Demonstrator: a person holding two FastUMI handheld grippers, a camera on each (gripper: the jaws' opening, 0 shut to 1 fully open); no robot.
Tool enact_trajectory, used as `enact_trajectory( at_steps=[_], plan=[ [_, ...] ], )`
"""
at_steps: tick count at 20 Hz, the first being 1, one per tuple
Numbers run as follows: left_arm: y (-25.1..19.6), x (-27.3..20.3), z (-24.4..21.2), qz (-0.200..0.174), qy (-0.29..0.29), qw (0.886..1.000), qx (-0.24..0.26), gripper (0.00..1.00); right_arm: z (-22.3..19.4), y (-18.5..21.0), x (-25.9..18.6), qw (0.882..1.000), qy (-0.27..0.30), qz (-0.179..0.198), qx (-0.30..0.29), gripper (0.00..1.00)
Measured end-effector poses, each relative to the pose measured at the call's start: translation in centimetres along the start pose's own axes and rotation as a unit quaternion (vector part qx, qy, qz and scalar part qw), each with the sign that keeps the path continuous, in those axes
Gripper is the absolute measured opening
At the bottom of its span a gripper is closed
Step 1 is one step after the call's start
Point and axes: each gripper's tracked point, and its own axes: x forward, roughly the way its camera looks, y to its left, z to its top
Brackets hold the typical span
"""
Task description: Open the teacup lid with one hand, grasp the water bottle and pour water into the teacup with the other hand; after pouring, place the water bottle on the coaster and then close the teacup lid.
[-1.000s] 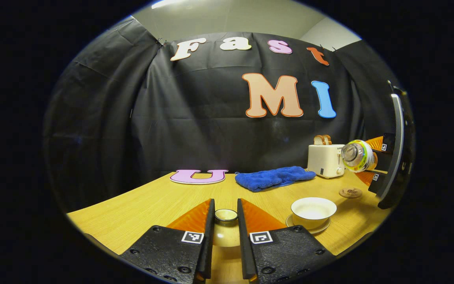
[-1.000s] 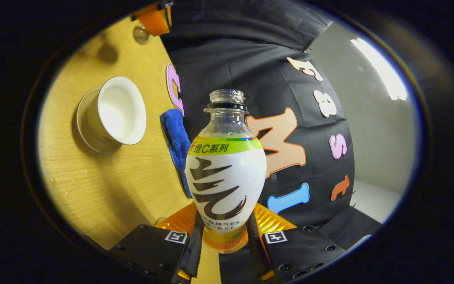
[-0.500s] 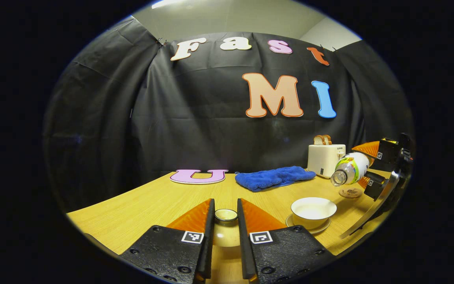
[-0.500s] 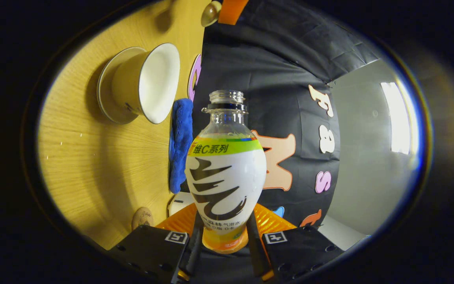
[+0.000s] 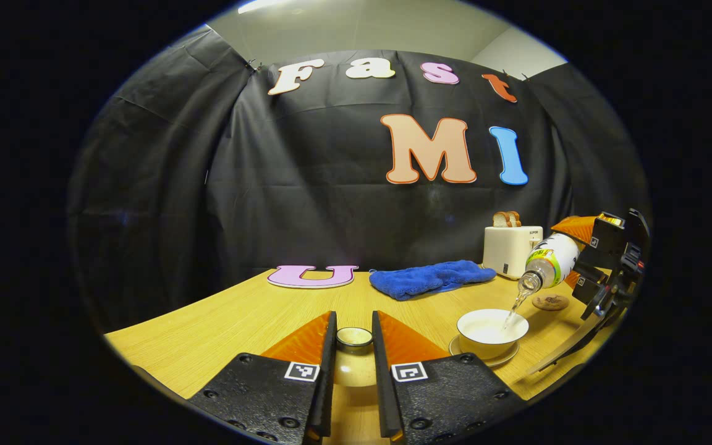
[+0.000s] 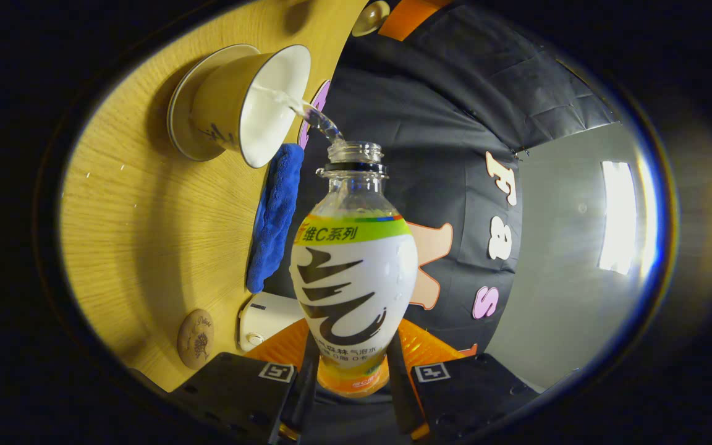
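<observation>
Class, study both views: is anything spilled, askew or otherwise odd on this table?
Nothing stands out. The tilted water bottle is mid-pour, its stream landing inside the teacup. A few small specks dot the table; whether they are droplets is unclear. The coaster sits bare.

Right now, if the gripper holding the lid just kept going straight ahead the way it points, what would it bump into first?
Probably nothing on the table: ahead of the left gripper, shut on the teacup lid, lies bare tabletop up to the black cloth wall. The blue towel and the teacup sit off to its right, though depth is hard to judge.
</observation>
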Motion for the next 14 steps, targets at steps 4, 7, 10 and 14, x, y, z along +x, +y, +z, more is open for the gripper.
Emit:
enact_trajectory(
  at_steps=[4, 7, 10, 14],
  plan=[
    [0.06, -0.05, 0.03, 0.0, 0.0, 1.0, 0.0, 0.28, -0.13, -0.36, 0.29, 0.999, -0.007, -0.021, -0.027, 0.57],
    [-0.01, 0.01, 0.05, 0.0, 0.0, 1.0, 0.0, 0.28, -0.15, -0.47, 0.52, 0.998, -0.009, -0.044, -0.049, 0.57],
    [0.02, -0.06, -0.01, 0.0, 0.0, 1.0, 0.0, 0.28, 0.13, -0.72, 0.37, 0.996, -0.012, -0.061, -0.071, 0.54],
    [-0.05, -0.07, 0.03, 0.0, 0.001, 1.0, 0.0, 0.28, 0.38, -0.63, 0.08, 0.992, -0.008, -0.087, -0.09, 0.57]
  ],
)
